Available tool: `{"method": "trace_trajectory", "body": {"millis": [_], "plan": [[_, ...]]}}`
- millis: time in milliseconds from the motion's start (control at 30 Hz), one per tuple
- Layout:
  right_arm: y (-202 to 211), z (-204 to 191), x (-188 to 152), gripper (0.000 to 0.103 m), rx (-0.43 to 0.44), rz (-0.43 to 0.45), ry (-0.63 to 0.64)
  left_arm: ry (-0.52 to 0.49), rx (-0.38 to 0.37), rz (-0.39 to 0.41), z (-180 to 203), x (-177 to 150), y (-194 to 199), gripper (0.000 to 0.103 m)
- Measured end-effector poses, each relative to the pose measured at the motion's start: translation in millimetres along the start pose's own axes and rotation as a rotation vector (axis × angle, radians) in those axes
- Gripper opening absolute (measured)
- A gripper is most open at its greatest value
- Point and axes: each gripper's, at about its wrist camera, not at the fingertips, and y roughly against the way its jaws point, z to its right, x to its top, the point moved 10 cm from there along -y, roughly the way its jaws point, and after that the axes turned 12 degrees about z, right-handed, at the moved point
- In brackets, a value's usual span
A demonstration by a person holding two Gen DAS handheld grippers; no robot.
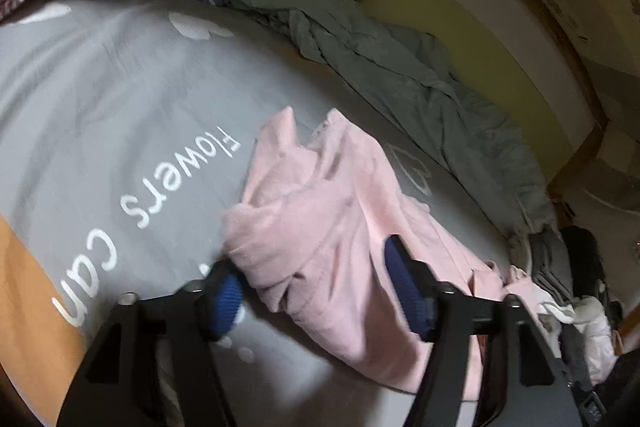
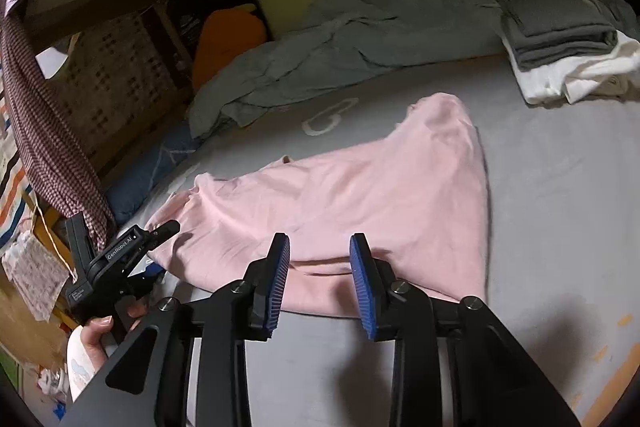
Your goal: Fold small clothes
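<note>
Both grippers' fingers open | left gripper (image 1: 316, 287) straddles pink garment (image 1: 320, 211) bunch | right gripper (image 2: 320, 283) over its hem

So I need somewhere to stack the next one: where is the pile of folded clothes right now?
The pile of folded clothes sits at the upper right of the right wrist view, on the grey bedsheet, beyond the pink garment and beside the rumpled grey-green blanket.

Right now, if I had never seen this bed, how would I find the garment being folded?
Start at the grey bedsheet with white lettering. In its middle lies the pink garment, spread flat. It is the only pink piece; the folded stack at the far corner is grey and white.
</note>
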Motion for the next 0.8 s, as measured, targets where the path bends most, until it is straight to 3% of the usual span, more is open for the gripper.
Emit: {"method": "trace_trajectory", "body": {"millis": [67, 133, 233, 300, 433, 533, 600, 800], "plan": [[4.9, 3.8, 4.5, 0.032, -0.015, 0.015, 0.008, -0.015, -0.008, 0.021, 1.2, 3.9, -0.8, 0.018], [7.6, 7.5, 8.9, 0.033, -0.028, 0.026, 0.003, -0.044, -0.048, 0.043, 9.7, 9.0, 3.0, 0.014], [11.7, 11.9, 15.6, 0.034, -0.030, 0.042, -0.018, -0.158, -0.091, 0.104, 39.7, 18.8, 16.0, 0.013], [15.5, 16.4, 20.6, 0.041, -0.037, 0.058, -0.034, -0.249, -0.150, 0.146, 71.6, 21.8, 29.2, 0.013], [23.8, 25.2, 27.2, 0.043, -0.053, 0.079, -0.050, -0.360, -0.255, 0.125, 137.8, 7.1, 38.2, 0.013], [29.0, 32.6, 30.9, 0.044, -0.097, 0.088, -0.055, -0.510, -0.307, 0.120, 186.7, -21.4, 39.3, 0.013], [34.4, 39.9, 34.6, 0.045, -0.120, 0.102, -0.063, -0.584, -0.338, 0.095, 210.1, -45.2, 36.7, 0.013], [49.6, 65.0, 46.9, 0.050, -0.145, 0.133, -0.133, -0.584, -0.490, -0.105, 230.4, -117.9, 20.7, 0.017]]}}
